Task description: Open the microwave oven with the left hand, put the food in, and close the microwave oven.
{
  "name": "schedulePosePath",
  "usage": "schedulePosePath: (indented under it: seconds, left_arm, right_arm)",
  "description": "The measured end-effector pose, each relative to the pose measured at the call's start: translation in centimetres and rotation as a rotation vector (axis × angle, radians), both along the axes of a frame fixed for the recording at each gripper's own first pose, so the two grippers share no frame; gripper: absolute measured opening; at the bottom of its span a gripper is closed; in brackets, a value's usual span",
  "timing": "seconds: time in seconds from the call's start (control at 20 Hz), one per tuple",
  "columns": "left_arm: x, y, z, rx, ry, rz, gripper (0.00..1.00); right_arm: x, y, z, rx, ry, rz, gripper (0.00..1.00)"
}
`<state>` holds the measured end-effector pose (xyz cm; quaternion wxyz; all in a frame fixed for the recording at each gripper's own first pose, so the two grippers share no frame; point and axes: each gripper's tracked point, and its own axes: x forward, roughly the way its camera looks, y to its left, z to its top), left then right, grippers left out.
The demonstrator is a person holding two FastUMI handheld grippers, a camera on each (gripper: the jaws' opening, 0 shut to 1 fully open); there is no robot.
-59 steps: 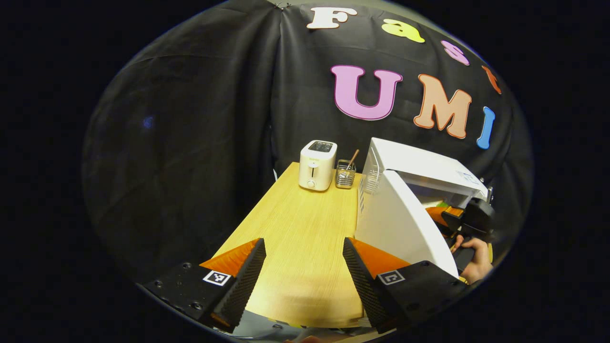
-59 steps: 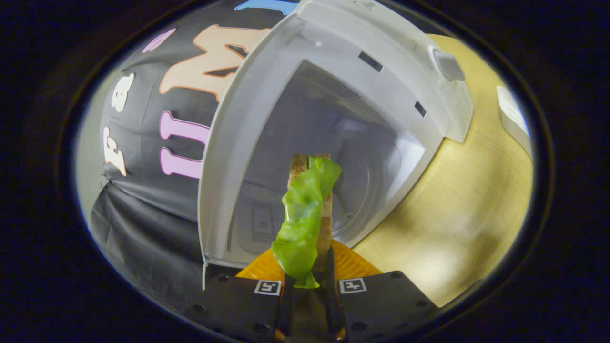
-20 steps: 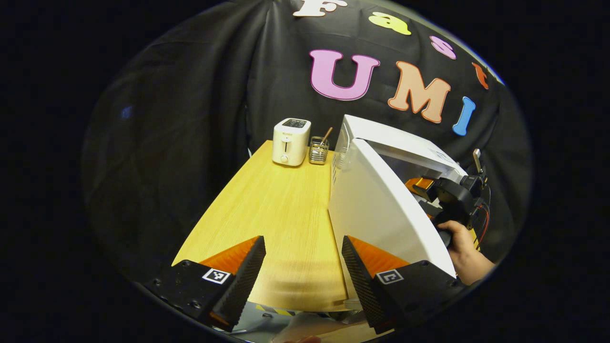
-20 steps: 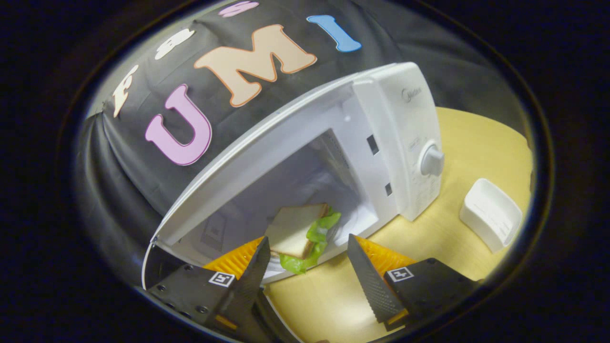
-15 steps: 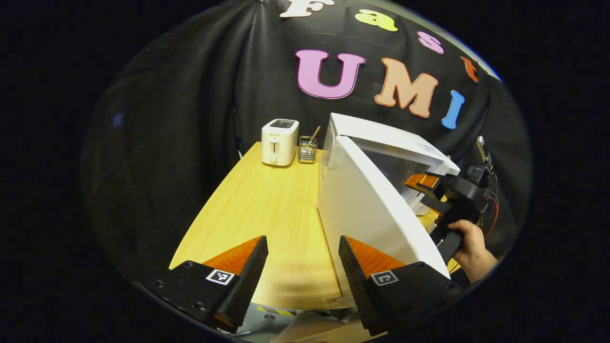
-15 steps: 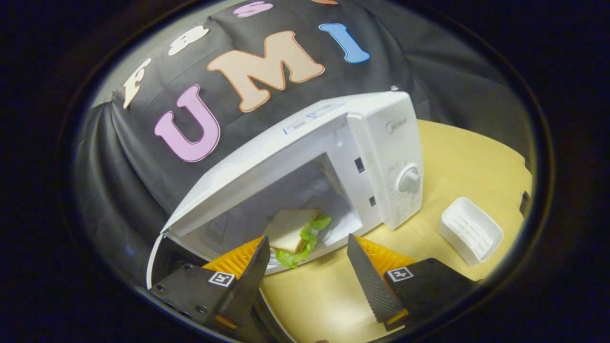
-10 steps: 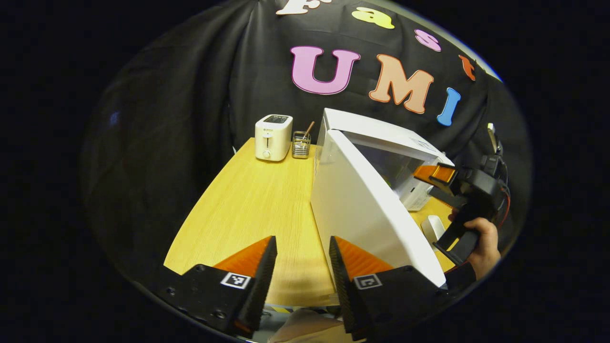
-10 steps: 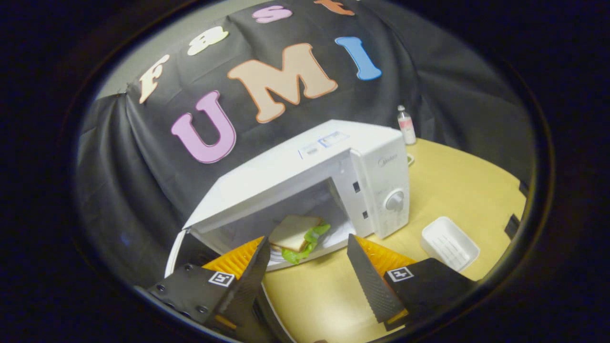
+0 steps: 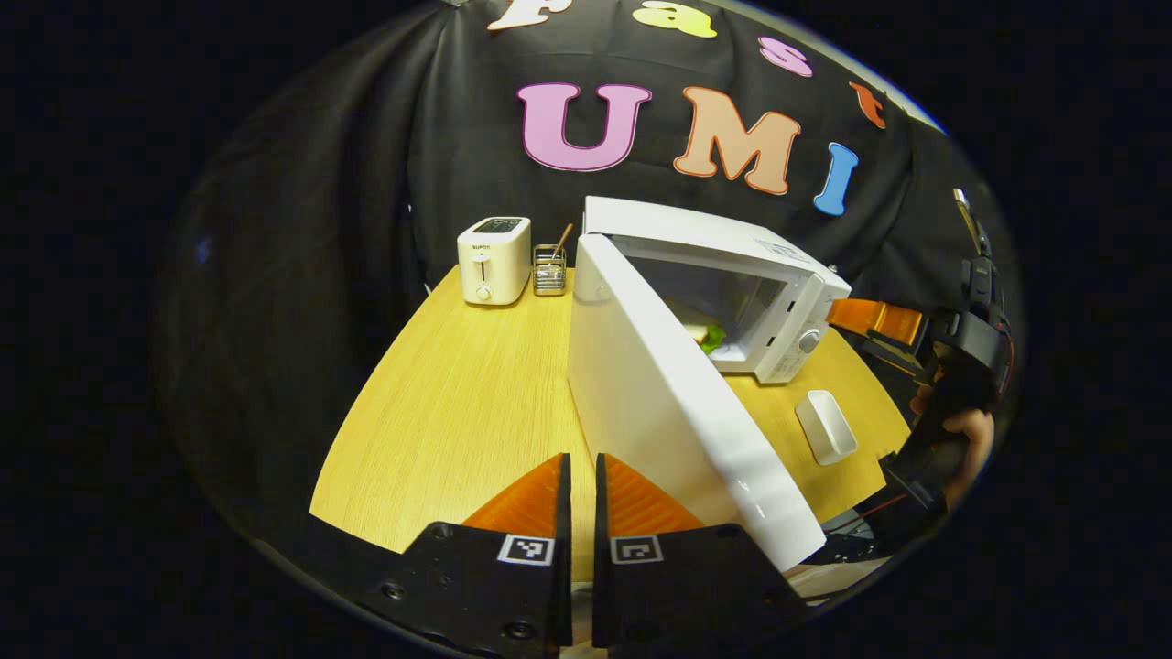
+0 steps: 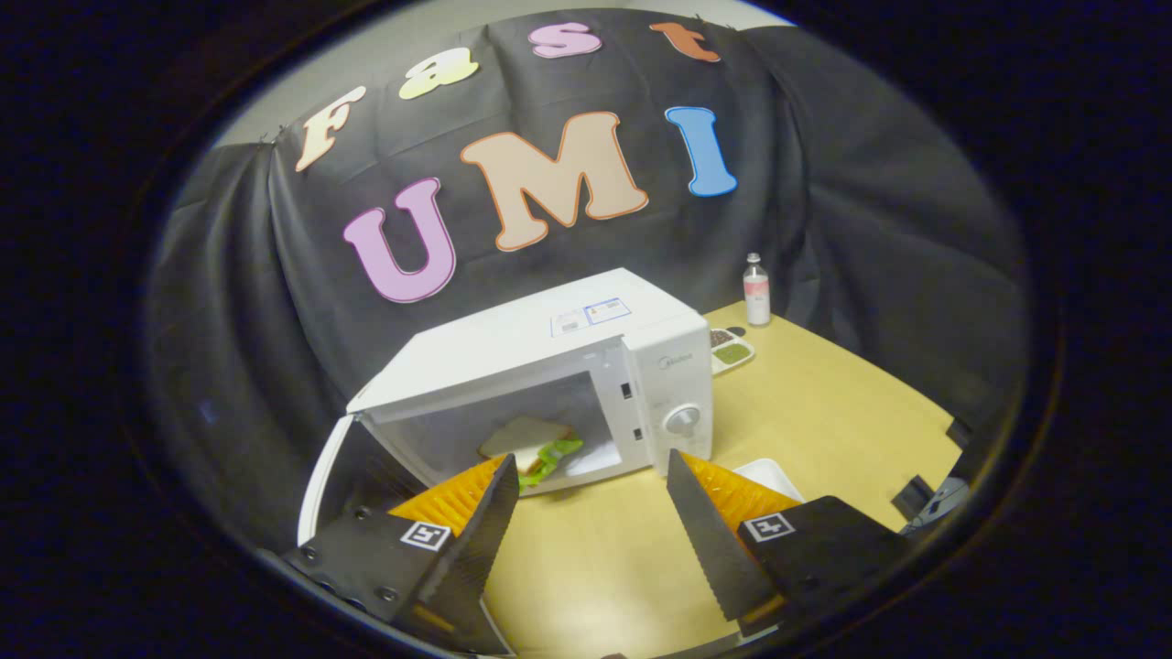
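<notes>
The white microwave (image 9: 714,247) stands on the wooden table (image 9: 439,403) with its door (image 9: 659,403) swung wide open toward me. A sandwich with green lettuce (image 9: 705,334) lies inside the cavity. My left gripper (image 9: 577,513) is shut on nothing, just left of the door's lower edge. In the left gripper view, my right gripper (image 9: 865,331) hovers to the right of the microwave, held by a hand (image 9: 971,430). In the right gripper view the microwave (image 10: 513,352) faces me with the sandwich (image 10: 531,448) inside, and my right gripper (image 10: 591,526) is open and empty, back from the opening.
A white toaster (image 9: 494,258) and a wire holder (image 9: 549,270) stand at the table's far left. A white tray (image 9: 824,426) lies right of the microwave, also seen as the tray (image 10: 765,471). A bottle (image 10: 755,288) and a small dish (image 10: 732,348) sit behind.
The right gripper let go of the sandwich inside the microwave, opened and pulled back out. The left gripper's fingers closed from wide open to shut and drew back from the door.
</notes>
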<state>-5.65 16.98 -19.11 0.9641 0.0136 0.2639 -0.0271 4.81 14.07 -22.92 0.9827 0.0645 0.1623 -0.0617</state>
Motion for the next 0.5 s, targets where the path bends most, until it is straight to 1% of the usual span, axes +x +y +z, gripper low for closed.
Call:
schedulePosePath:
  seconds: [0.05, 0.25, 0.3, 0.35, 0.4, 0.5]
  left_arm:
    - [0.1, -0.3, -0.1, -0.003, 0.0, 0.003, 0.01]
    - [0.3, -2.4, -1.3, -0.025, 0.036, 0.002, 0.01]
    - [0.2, -3.1, -1.5, -0.041, 0.049, -0.005, 0.01]
    - [0.5, -3.7, -1.6, -0.045, 0.05, -0.005, 0.0]
    - [0.5, -4.3, -1.2, -0.045, 0.043, -0.004, 0.0]
    - [0.9, -5.6, -1.2, -0.052, 0.042, -0.003, 0.01]
  right_arm:
    - [-0.6, -0.8, 0.2, -0.02, 0.0, -0.007, 1.0]
    - [-2.8, -4.2, 0.0, -0.081, 0.024, -0.051, 0.99]
    - [-3.5, -5.0, -0.3, -0.087, 0.04, -0.059, 0.91]
    - [-4.0, -5.8, -0.5, -0.088, 0.052, -0.066, 0.92]
    - [-4.3, -6.5, -0.7, -0.087, 0.062, -0.072, 0.99]
    - [-5.3, -8.3, -0.9, -0.094, 0.076, -0.088, 1.0]
